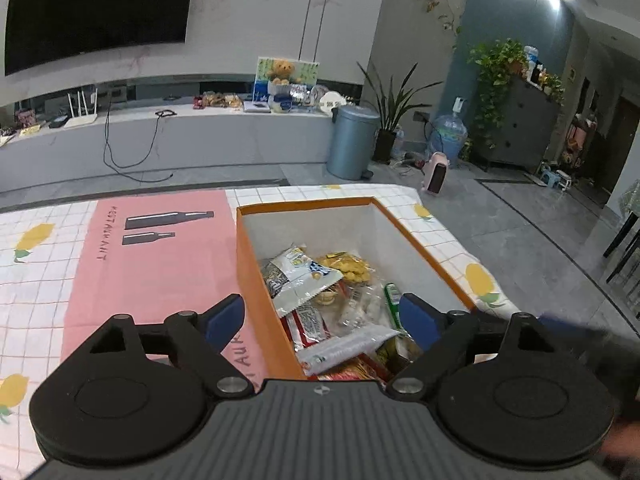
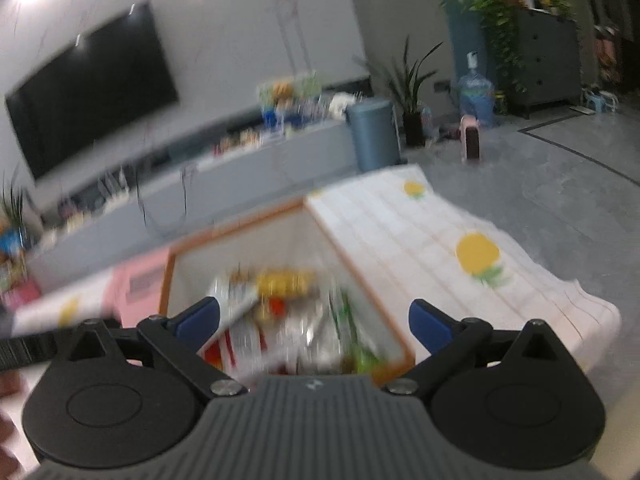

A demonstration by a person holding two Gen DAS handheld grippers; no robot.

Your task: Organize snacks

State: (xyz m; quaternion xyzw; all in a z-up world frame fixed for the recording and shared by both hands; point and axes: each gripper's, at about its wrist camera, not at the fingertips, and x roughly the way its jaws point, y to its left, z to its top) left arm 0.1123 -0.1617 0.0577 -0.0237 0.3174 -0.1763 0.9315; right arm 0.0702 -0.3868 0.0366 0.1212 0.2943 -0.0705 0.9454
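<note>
The left gripper (image 1: pixel 322 318) gapes wide and empty above the orange box (image 1: pixel 256 280) of snack packets (image 1: pixel 304 280) at lower centre. The right gripper (image 2: pixel 314 322) is likewise wide, holding nothing, over that box.

The box (image 1: pixel 256 280) is orange outside and white inside. Under it lies a white tablecloth (image 1: pixel 452 240) gridded in thin lines with yellow fruit prints, beside a pink mat (image 1: pixel 160 264) showing dark bottles.

A box (image 1: pixel 256 280) is sitting on the counter (image 1: pixel 48 280), holding a heap of snacks (image 1: pixel 332 304). A mat (image 1: pixel 160 264) is lying just left of it. Behind, a bin (image 1: pixel 352 140) is standing on the floor.
</note>
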